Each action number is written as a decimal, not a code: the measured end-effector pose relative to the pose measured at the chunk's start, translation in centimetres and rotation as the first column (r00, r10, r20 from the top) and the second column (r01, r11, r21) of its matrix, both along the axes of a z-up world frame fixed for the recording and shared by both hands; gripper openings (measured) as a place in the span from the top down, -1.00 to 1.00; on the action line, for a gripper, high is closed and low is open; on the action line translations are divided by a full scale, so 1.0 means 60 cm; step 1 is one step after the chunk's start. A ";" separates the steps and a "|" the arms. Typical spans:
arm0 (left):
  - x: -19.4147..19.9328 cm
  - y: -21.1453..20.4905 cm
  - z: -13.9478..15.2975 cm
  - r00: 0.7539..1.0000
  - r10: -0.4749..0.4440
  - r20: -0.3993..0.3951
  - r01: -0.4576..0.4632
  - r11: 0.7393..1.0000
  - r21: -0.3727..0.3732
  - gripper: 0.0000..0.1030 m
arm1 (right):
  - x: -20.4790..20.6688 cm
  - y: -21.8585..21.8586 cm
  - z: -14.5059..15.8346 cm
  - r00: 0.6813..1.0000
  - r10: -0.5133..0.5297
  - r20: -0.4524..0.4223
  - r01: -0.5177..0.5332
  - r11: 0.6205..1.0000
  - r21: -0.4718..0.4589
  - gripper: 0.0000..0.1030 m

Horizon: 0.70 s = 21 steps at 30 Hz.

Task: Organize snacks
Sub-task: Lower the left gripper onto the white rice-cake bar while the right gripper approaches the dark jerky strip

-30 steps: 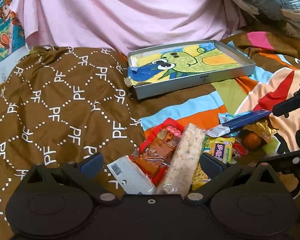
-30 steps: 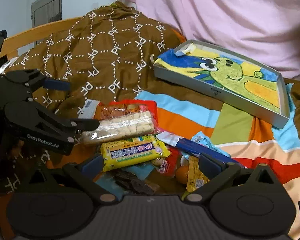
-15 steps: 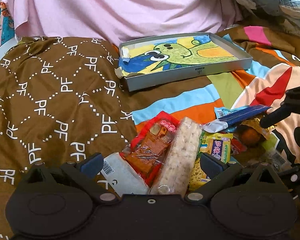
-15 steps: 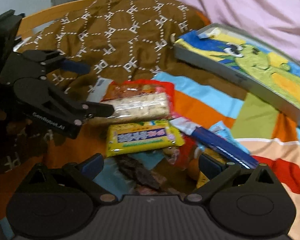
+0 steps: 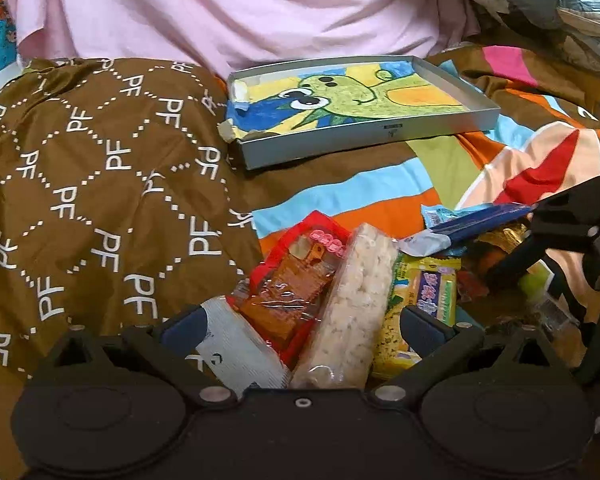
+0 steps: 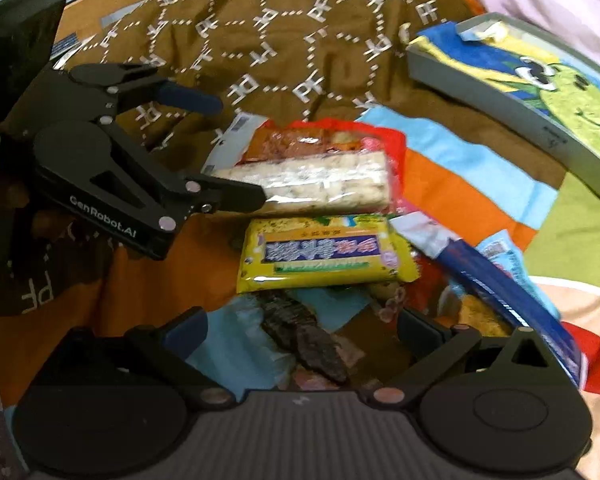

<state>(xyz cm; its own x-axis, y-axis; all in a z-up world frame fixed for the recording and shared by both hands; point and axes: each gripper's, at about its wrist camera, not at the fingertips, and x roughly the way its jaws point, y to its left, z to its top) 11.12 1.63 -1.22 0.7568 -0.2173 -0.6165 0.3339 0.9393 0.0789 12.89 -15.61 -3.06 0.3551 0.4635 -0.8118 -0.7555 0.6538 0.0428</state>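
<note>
A pile of snacks lies on the bed. It holds a clear pack of puffed rice bars [image 5: 352, 300] [image 6: 312, 180], a red pack [image 5: 296, 276] [image 6: 324, 140], a white packet [image 5: 240, 348], a yellow pack [image 5: 424, 304] [image 6: 324, 252], a long blue bar [image 5: 480, 220] [image 6: 500, 284] and a dark snack [image 6: 304, 336]. My left gripper [image 5: 300, 326] [image 6: 236, 150] is open, its fingers either side of the rice bars and the red pack. My right gripper [image 6: 302, 328] [image 5: 516, 240] is open over the dark snack. A grey tray [image 5: 440, 124] [image 6: 480, 88] with a dinosaur picture lies beyond.
A brown quilt with PF lettering [image 5: 100, 184] [image 6: 280, 40] lies left of the pile. A striped coloured sheet [image 5: 360, 196] lies between pile and tray. Pink cloth [image 5: 220, 12] hangs behind the tray. Plastic-wrapped bundles [image 5: 560, 4] sit far right.
My left gripper has moved forward, so the rice bars and red pack now lie between its fingers. My right gripper has moved forward and down over the pile.
</note>
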 end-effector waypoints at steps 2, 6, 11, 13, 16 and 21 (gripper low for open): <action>0.000 -0.003 -0.002 1.000 -0.022 -0.003 0.022 1.000 0.008 -0.98 | 0.001 0.006 -0.007 1.000 0.019 -0.012 -0.020 1.000 -0.023 -0.95; 0.000 -0.010 -0.006 0.998 -0.062 -0.006 0.062 0.998 0.032 -0.98 | 0.005 0.007 -0.014 0.999 0.033 -0.006 -0.033 0.997 -0.063 -0.83; 0.001 -0.014 -0.008 0.996 -0.091 0.010 0.090 0.994 0.064 -0.98 | 0.017 -0.002 -0.012 1.000 0.009 -0.014 -0.010 0.998 -0.058 -0.62; 0.001 -0.014 -0.009 0.995 -0.096 0.016 0.095 0.993 0.072 -0.98 | 0.019 -0.004 -0.012 1.000 0.000 -0.017 0.000 0.998 -0.055 -0.60; 0.003 -0.015 -0.010 0.994 -0.111 0.014 0.110 0.991 0.081 -0.98 | 0.015 -0.003 -0.015 1.000 -0.014 -0.010 0.013 0.998 -0.058 -0.59; -0.002 -0.021 -0.014 0.987 -0.158 0.021 0.155 0.982 0.109 -0.89 | 0.013 -0.003 -0.017 1.000 -0.030 -0.008 0.029 0.998 -0.062 -0.58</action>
